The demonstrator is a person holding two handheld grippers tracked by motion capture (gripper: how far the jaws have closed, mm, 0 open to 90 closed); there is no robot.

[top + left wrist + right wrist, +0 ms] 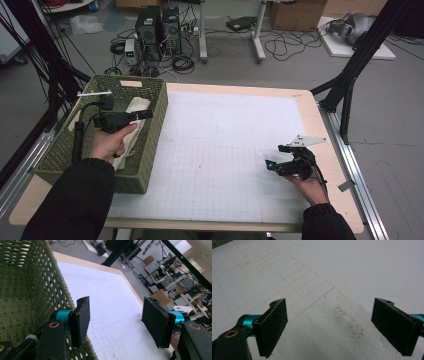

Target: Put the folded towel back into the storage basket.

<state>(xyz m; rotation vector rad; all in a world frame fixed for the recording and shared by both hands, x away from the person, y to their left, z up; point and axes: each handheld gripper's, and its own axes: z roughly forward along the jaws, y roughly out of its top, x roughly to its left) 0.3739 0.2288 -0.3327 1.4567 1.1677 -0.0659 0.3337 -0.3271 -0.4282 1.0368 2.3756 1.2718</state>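
Observation:
In the high view, my left gripper point(144, 114) hangs over the green woven basket point(152, 135) at the table's left, jaws pointing right toward the basket's right wall. A pale cloth point(136, 106) lies in the basket under it. In the left gripper view the left gripper point(115, 315) stands open with nothing between its pads; the basket wall point(30, 290) is at the left. My right gripper point(276, 156) rests low over the white gridded mat point(225, 150) at the right, open. In the right gripper view the right gripper point(329, 322) is empty above a speckled patch of the mat point(348, 320).
A white strip point(95, 93) lies across the basket's far left rim. The wooden table edge point(320, 125) borders the mat. Black frame legs point(350, 80) stand off the table's right corner. Computers and cables point(160, 30) are on the floor beyond.

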